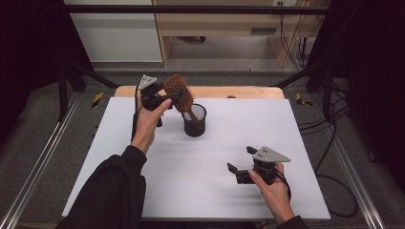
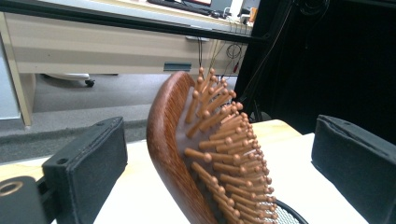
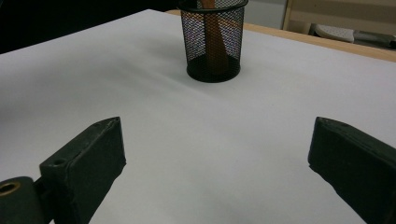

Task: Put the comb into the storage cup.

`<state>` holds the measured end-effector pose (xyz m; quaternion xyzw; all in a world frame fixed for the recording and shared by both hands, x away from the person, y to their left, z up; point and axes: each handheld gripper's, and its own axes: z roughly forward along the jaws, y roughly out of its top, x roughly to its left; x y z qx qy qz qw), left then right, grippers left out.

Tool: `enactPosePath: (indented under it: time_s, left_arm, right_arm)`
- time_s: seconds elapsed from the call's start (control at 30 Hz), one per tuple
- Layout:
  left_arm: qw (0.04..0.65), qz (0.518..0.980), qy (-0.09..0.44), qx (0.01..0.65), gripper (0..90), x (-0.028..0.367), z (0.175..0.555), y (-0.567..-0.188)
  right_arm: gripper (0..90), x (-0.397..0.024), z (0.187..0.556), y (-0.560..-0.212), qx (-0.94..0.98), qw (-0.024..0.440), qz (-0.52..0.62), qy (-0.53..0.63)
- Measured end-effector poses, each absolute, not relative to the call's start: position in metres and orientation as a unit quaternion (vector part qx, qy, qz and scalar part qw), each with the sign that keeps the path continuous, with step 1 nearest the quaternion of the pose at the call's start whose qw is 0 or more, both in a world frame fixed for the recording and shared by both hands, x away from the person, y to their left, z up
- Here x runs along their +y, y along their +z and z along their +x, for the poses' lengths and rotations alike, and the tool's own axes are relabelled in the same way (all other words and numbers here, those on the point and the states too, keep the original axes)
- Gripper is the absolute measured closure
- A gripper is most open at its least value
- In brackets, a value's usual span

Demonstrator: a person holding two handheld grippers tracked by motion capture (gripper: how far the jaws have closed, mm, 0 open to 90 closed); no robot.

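Note:
A wooden paddle hairbrush (image 1: 179, 91) stands handle-down in a black mesh cup (image 1: 195, 122) at the back middle of the white table sheet (image 1: 248, 124), leaning left. My left gripper (image 1: 173, 97) is open, its jaws wide on either side of the brush head (image 2: 205, 154) with gaps on both sides. The cup's rim (image 2: 286, 216) peeks in below. My right gripper (image 1: 240, 158) hovers open and holds nothing over the sheet's front right; its jaws (image 3: 215, 149) point toward the cup (image 3: 213, 46), where the brush handle (image 3: 215, 39) shows through the mesh.
The white sheet covers a wooden table whose bare edge (image 1: 248, 92) shows at the back. Black frame bars (image 1: 191, 9) ring the workspace. Cables (image 1: 329, 138) trail on the floor at right. Wooden furniture (image 1: 215, 28) stands behind the table.

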<state>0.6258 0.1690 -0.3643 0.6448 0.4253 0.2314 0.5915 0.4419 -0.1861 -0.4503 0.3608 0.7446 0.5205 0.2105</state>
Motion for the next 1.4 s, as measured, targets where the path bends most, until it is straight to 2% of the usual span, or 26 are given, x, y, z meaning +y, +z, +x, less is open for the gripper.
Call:
enactPosePath:
  time_s: [1.07, 1.4]
  left_arm:
    - [0.601, 0.623, 0.261, 0.426, 3.3, 0.190, 0.596, -0.359]
    - [0.600, 0.633, 0.272, 0.407, 3.0, 0.195, 0.584, -0.352]
  right_arm:
    - [4.0, -0.185, 0.441, -0.450, 0.747, 0.214, 0.357, 0.518]
    - [4.0, -0.185, 0.441, -0.450, 0.747, 0.216, 0.358, 0.517]
